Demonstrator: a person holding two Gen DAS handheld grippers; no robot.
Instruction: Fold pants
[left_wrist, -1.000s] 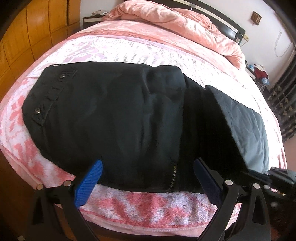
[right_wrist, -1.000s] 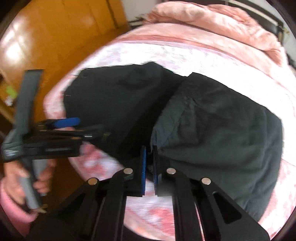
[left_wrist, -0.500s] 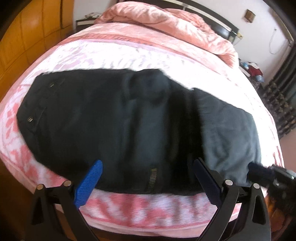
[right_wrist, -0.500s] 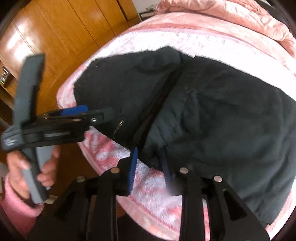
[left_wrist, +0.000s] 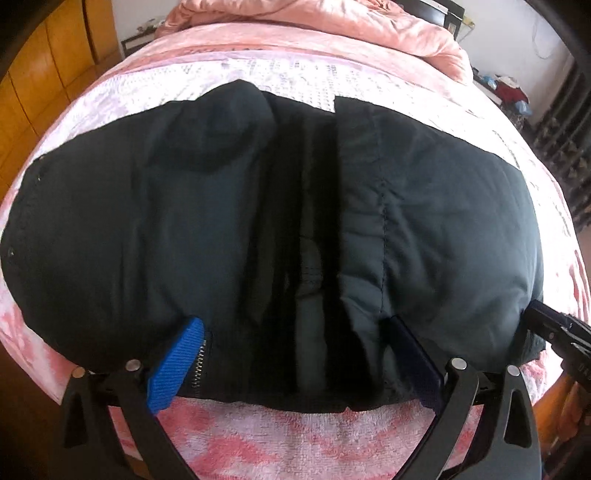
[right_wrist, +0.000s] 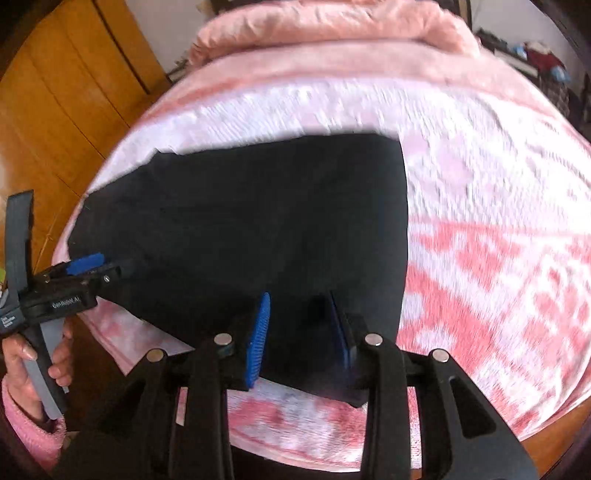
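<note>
Left wrist view: I see the black pants (left_wrist: 229, 229) spread flat on the pink bed cover (left_wrist: 295, 439), near its front edge, with one part folded over on the right side and a dark gap down the middle. My left gripper (left_wrist: 291, 362) stands wide, nothing clamped; its blue pads sit over the near hem, one beside the zipper (left_wrist: 199, 363). The right gripper's black tip (left_wrist: 554, 332) pokes in at the right edge, at the fold's corner.

Right wrist view is motion-blurred. My right gripper (right_wrist: 299, 339) has a narrow gap and the jaws are opening; pants fabric (right_wrist: 258, 221) lies between the pads, not pinched as far as I can tell. The left gripper (right_wrist: 88, 266) shows at the left, held by a hand (right_wrist: 37, 365) in a pink sleeve (right_wrist: 22, 428), its tip at the pants' left edge. Rumpled pink quilt (right_wrist: 332, 29) at the far end; wooden wardrobe (right_wrist: 55, 92) on the left.
</note>
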